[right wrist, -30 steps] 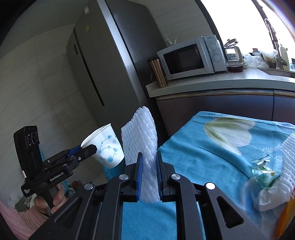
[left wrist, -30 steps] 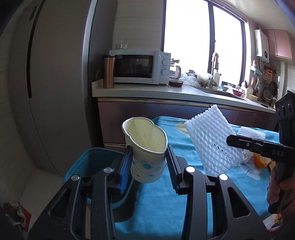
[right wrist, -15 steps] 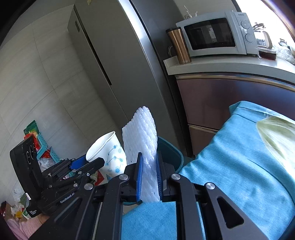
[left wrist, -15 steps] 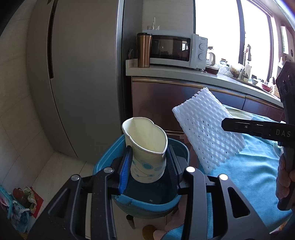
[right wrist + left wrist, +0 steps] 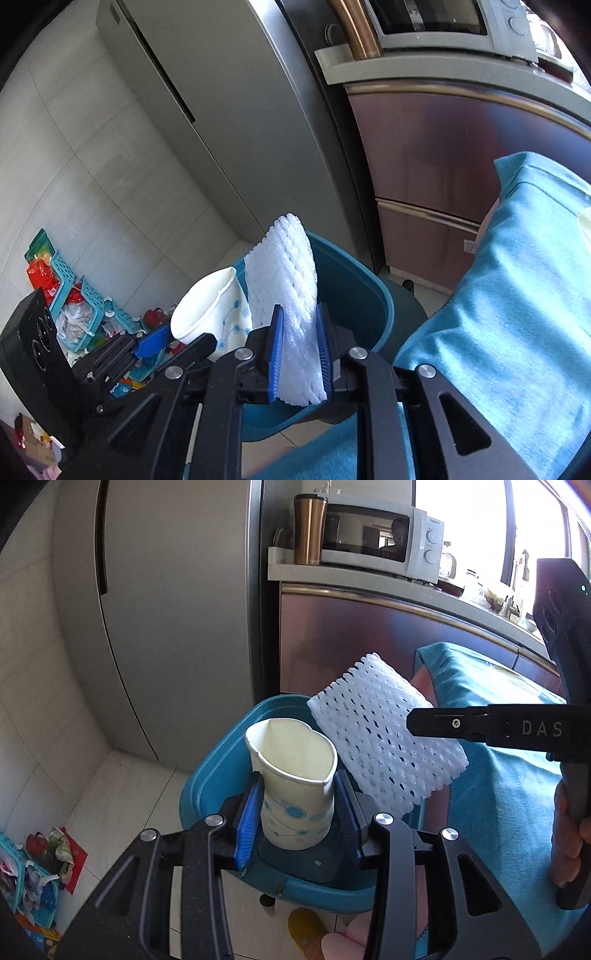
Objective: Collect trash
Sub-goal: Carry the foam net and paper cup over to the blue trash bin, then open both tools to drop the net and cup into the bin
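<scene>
My left gripper [image 5: 297, 805] is shut on a squashed white paper cup [image 5: 291, 775] with blue dots and holds it over the blue trash bin [image 5: 218, 768]. My right gripper [image 5: 300, 332] is shut on a white foam net sleeve [image 5: 284, 273], also over the bin [image 5: 354, 291]. In the left wrist view the foam sleeve [image 5: 384, 734] hangs beside the cup, pinched by the right gripper's finger [image 5: 472, 723]. In the right wrist view the cup [image 5: 207, 314] sits just left of the foam.
A table with a teal cloth [image 5: 509, 794] stands right of the bin. A grey fridge [image 5: 177, 609] and a counter with a microwave [image 5: 373, 542] and copper tumbler [image 5: 308, 528] stand behind. Baskets of clutter [image 5: 70, 306] lie on the floor at left.
Both grippers have moved left off the table with their loads and now hang over the blue bin, tilted further down. Neither has let go.
</scene>
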### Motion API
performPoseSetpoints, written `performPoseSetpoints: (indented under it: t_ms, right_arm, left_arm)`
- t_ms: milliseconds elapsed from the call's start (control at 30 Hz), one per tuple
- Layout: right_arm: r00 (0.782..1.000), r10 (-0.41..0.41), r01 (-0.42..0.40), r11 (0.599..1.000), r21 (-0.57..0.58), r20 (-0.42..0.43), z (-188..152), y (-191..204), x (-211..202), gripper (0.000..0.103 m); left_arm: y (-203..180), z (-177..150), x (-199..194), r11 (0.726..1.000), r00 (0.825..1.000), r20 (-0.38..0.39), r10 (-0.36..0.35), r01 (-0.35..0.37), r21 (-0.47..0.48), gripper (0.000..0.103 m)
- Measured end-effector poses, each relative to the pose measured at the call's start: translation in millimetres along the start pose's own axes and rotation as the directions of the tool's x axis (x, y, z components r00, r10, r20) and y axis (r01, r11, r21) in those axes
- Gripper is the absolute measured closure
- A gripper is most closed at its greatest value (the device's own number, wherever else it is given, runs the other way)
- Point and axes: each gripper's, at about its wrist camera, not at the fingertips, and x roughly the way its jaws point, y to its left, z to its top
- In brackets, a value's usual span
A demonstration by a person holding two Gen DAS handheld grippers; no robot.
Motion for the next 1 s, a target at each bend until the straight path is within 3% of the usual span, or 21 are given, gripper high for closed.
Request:
performPoseSetpoints:
  t_ms: [133, 400, 600, 833, 1000]
  right_arm:
    - [1.0, -0.003, 0.003, 1.0, 0.012, -0.016, -0.6, -0.1, 3.9, 0.067]
    - [1.0, -0.003, 0.003, 1.0, 0.006, 0.016, -10.2, -1.8, -8.9, 0.065]
    - [0.997, -0.016, 0.019, 0.999, -0.036, 0.073, -27.8, -1.4, -41.1, 0.065]
    - [0.982, -0.032, 0.049, 0.995, -0.083, 0.187, -64.0, -2.8, -109.5, 0.06]
    - [0.958, -0.111, 0.132, 0.989, -0.063, 0.265, -96.3, -19.2, -164.1, 0.058]
  left_arm:
    - [1.8, -2.0, 10.4, 1.0, 1.0, -0.022, 0.002, -0.002, -0.013, 0.062]
    - [2.8, -6.4, 12.7, 0.999, 1.0, -0.016, 0.011, -0.012, -0.038, 0.06]
    - [-6.7, -6.7, -8.6, 1.0, 0.999, 0.035, 0.0, 0.0, -0.013, 0.056]
    - [-36.6, -4.5, -55.3, 0.996, 0.986, 0.141, -0.084, 0.079, 0.043, 0.04]
    - [-71.9, -4.2, -82.8, 0.979, 0.964, 0.183, -0.192, 0.175, 0.105, 0.033]
